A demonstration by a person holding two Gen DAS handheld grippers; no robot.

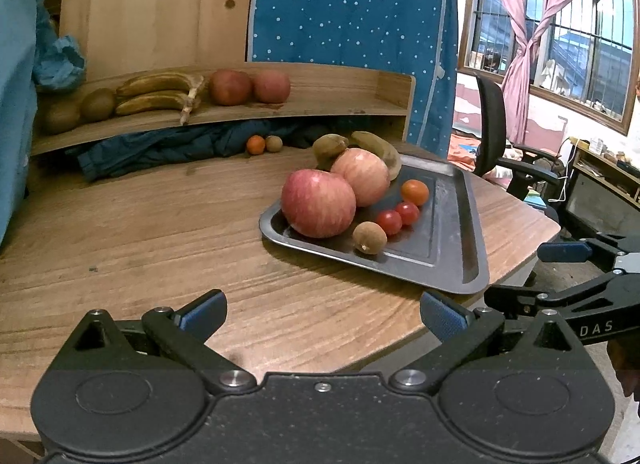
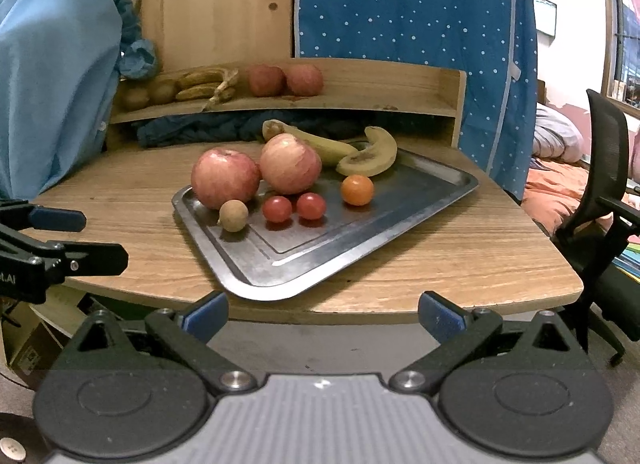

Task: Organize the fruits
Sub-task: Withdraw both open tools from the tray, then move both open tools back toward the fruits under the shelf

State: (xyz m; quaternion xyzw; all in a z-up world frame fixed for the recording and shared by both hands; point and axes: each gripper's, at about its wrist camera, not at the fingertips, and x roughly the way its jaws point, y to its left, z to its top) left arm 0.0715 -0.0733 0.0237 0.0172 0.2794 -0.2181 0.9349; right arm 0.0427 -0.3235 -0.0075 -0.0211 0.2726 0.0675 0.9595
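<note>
Steel tray (image 2: 420,200) on the wooden worktop (image 2: 460,252) carries apples (image 2: 226,178), cherry tomatoes (image 2: 277,209) and bananas (image 2: 370,156) — left tongs (image 1: 322,310) and right tongs (image 2: 323,311) both gape empty, short of it.

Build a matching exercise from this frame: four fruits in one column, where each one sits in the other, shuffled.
Things:
1. bunch of bananas
2. two small red tomatoes
3. small orange fruit
4. cut banana piece

Places:
A. far end of the tray, behind the orange tomato
B. on the desk, next to a small brown fruit, by the dark cloth
C. on the shelf, between the kiwis and the apples
D. on the tray, in front of the two big apples

Pairs: 1-C, 2-D, 3-B, 4-A
</note>
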